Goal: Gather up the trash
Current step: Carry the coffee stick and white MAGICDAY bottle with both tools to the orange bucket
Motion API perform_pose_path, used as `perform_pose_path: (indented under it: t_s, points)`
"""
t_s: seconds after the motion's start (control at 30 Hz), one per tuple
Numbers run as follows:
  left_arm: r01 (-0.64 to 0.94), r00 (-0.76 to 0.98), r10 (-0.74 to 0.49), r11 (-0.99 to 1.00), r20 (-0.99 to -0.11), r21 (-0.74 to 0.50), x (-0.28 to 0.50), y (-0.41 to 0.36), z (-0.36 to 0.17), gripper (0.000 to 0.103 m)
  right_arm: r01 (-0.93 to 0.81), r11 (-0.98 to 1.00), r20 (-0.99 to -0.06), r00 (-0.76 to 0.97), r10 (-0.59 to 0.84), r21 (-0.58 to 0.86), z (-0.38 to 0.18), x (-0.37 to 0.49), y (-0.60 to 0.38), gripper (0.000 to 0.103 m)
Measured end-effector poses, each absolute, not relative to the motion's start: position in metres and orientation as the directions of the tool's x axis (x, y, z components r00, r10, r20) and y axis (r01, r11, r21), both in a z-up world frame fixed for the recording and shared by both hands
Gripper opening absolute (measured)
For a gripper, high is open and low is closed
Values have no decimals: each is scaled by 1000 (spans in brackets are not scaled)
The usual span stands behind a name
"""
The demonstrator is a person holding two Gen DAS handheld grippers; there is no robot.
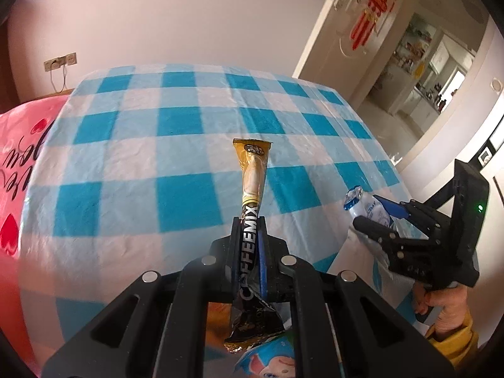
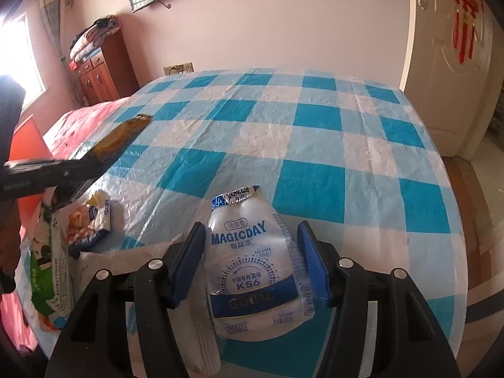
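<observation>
My left gripper (image 1: 249, 220) is shut on a gold and black Coffeemix sachet (image 1: 252, 182) and holds it above the blue checked tablecloth (image 1: 176, 126). It also shows in the right wrist view (image 2: 78, 170) at the left, with the sachet (image 2: 123, 135) sticking out. My right gripper (image 2: 252, 230) holds a squashed white Magicday drink bottle (image 2: 252, 261) between its blue pads (image 2: 310, 261). In the left wrist view the right gripper (image 1: 378, 217) sits at the right with the bottle (image 1: 368, 208).
A snack wrapper (image 2: 89, 220) and a green and white bag (image 2: 47, 271) lie at the table's left edge. A red heart-print cover (image 1: 19, 163) lies to the left. A white door (image 2: 453, 63) stands at the right. A printed packet (image 1: 271, 362) lies under my left gripper.
</observation>
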State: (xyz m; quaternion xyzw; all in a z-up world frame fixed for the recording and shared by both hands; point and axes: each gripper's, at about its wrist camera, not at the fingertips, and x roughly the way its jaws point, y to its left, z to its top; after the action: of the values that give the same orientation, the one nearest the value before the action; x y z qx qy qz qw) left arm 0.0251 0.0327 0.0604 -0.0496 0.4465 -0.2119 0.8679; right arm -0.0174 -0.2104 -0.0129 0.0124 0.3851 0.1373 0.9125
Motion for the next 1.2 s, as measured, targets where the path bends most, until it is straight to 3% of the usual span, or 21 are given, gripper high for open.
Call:
perform_pose_path:
  t_s: [0.67, 1.2]
  points:
    - [265, 616, -471, 879, -631, -397, -38, 126, 88, 11, -146, 873, -595, 679, 431, 466, 20, -19, -214, 61]
    - [222, 775, -413, 887, -479, -405, -101, 202, 150, 11, -311, 766, -520, 587, 620, 562, 87, -28, -105, 61]
